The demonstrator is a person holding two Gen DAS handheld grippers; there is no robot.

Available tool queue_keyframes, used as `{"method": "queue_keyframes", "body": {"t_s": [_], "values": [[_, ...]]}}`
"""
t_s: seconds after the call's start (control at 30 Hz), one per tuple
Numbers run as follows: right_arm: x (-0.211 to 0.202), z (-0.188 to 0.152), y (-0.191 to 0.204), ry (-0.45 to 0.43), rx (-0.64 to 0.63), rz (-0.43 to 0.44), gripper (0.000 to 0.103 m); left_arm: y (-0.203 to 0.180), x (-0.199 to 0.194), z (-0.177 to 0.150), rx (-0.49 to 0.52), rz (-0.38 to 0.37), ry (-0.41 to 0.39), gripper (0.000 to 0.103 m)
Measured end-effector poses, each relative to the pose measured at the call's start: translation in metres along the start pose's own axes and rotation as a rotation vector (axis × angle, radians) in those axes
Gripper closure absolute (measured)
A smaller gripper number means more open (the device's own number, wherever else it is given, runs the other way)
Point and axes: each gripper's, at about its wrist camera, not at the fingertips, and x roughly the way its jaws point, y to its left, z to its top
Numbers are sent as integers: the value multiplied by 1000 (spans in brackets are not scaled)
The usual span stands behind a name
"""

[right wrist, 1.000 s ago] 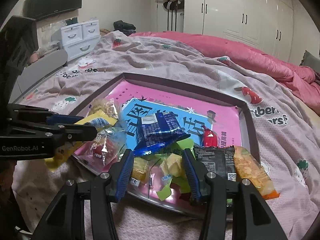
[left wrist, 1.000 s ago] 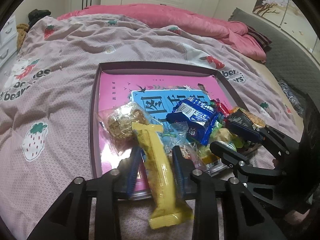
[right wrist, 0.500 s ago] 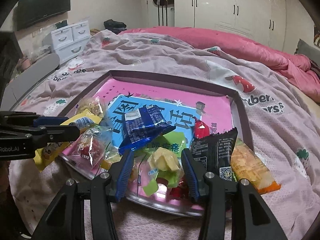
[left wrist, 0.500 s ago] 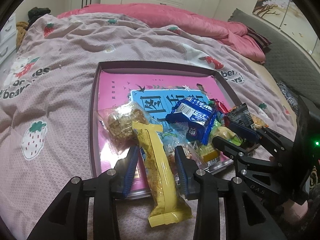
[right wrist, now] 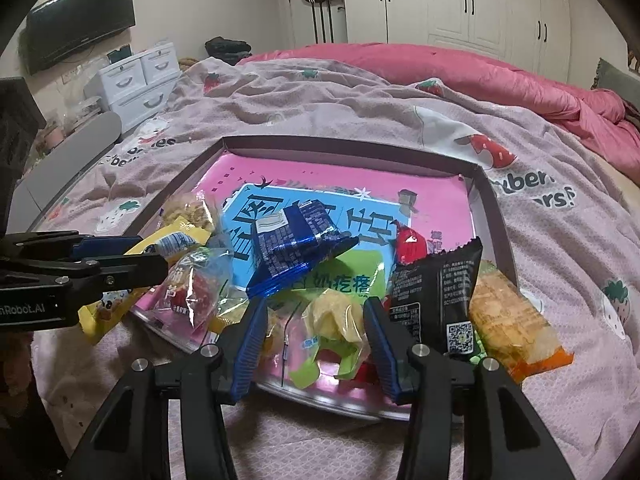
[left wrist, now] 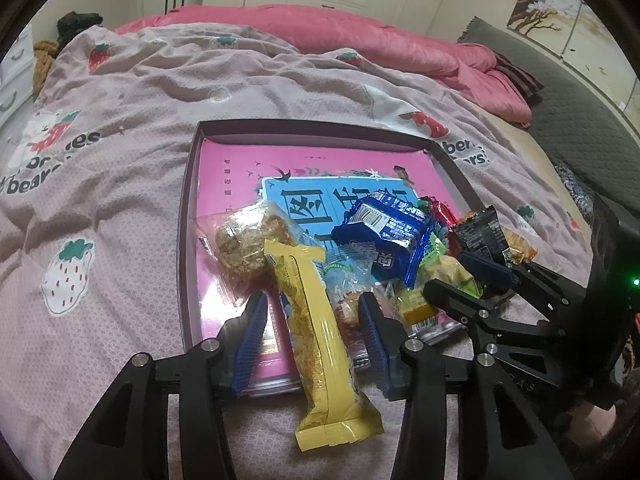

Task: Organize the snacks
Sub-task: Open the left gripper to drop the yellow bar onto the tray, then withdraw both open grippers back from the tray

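A: Two grippers at the near edge of the shallow purple-rimmed tray point(left wrist: 188, 216), which sits on the strawberry-print pink bedspread point(left wrist: 120, 128). Left gripper point(left wrist: 312, 336): jaws spread, straddling the long yellow snack bar wrapper point(left wrist: 316, 320) without touching it.

B: Bar's axis?

A: It runs along the gripper's fingers. Far end lies in the tray beside the clear bag of brown oat clusters point(left wrist: 248, 240); near end hangs over the rim onto the bedspread.

B: Right gripper point(right wrist: 316, 336)?

A: Jaws spread too, holding nothing, either side of a clear green-printed packet with a pale yellow piece point(right wrist: 336, 320). Crumpled blue foil packet point(right wrist: 296, 248) lies behind it; black sachet point(right wrist: 436, 296) just right, tilted upright.
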Motion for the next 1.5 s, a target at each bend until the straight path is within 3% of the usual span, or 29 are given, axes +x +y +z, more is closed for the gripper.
{"method": "queue_keyframes", "body": {"t_s": [0.3,0.67,0.87,1.1,1.5], "values": [[-6,-1,8,-15,-32,-11,53,0,-3,1,2,2,-8,51],[-46,1,22,-147,-86,-54,41,-6,-32,4,12,22,-73,30],[-57,-2,21,-143,-55,-62,40,-10,-46,1,22,40,-87,29],[-82,-8,25,-171,-12,-68,30,-15,-61,-9,25,34,-85,26],[-109,-40,29,-101,84,-76,23,-34,-74,-40,40,34,-27,26]]}}
